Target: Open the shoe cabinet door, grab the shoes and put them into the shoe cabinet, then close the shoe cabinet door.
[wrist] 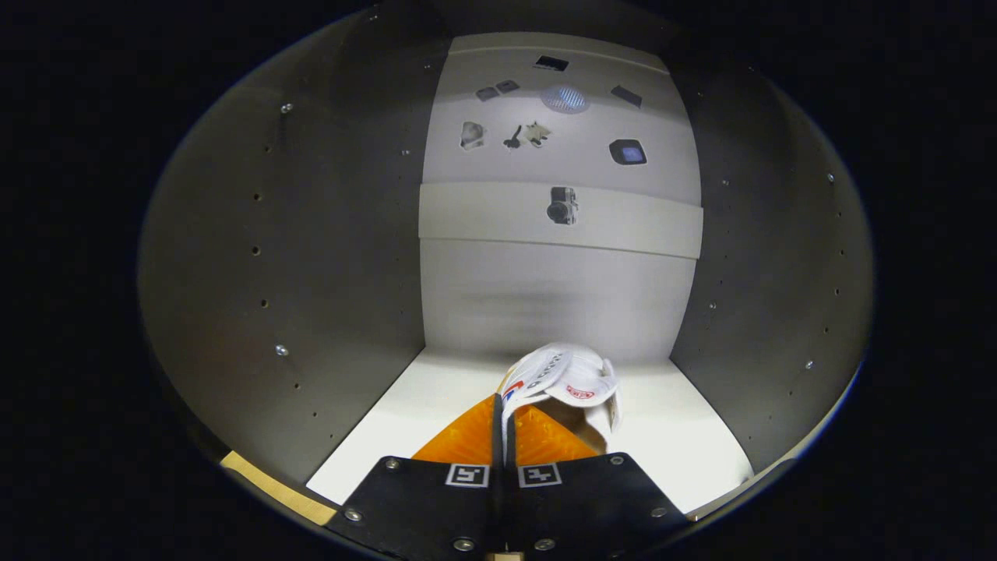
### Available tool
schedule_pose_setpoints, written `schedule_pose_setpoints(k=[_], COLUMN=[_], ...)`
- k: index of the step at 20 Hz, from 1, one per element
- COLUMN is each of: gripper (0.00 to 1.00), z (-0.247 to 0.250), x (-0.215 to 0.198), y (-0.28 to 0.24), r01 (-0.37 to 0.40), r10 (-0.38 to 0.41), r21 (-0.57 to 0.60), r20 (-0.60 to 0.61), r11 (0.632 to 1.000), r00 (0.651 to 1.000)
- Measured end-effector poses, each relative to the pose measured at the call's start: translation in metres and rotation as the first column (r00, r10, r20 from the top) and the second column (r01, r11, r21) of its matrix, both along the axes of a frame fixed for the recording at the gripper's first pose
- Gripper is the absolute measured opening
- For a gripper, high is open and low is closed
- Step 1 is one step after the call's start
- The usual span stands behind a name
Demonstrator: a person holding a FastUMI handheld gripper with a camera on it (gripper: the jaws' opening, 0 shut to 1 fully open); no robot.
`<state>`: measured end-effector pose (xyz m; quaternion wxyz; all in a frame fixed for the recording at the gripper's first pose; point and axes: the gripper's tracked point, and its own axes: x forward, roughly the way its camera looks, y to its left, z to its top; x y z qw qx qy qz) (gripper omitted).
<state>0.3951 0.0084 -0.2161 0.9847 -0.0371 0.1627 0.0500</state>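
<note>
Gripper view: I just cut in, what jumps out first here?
The white shoe stands out, pinched by its edge in the claw, whose fingers are shut on it just above the pale cabinet floor. Beyond it the back panel rises between grey side walls dotted with peg holes, with small dark stickers higher up.

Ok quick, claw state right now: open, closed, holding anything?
Claw: closed, its fingers pinching the white shoe's edge, holding it inside the shoe cabinet above the bottom shelf.

gripper [502,413] fingers pinched on white shoe [565,382] edge, inside shoe cabinet [273,257] (pale shelf floor [405,421] beneath, back wall far).
</note>
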Motion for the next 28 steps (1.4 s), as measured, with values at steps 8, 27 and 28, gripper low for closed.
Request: schedule_pose_setpoints(k=[8, 27, 28], gripper=[0.08, 0.93, 0.93], z=[-0.001, 0.105, 0.112], x=[0.001, -0.097, -0.117], y=[0.0, -0.003, -0.005], r01=[0.009, 0.07, 0.073], r10=[-0.009, -0.076, -0.08], r21=[-0.001, 0.033, 0.039], r20=[-0.006, 0.215, 0.231], r11=[1.0, 0.997, 0.997], r00=[1.0, 0.974, 0.97])
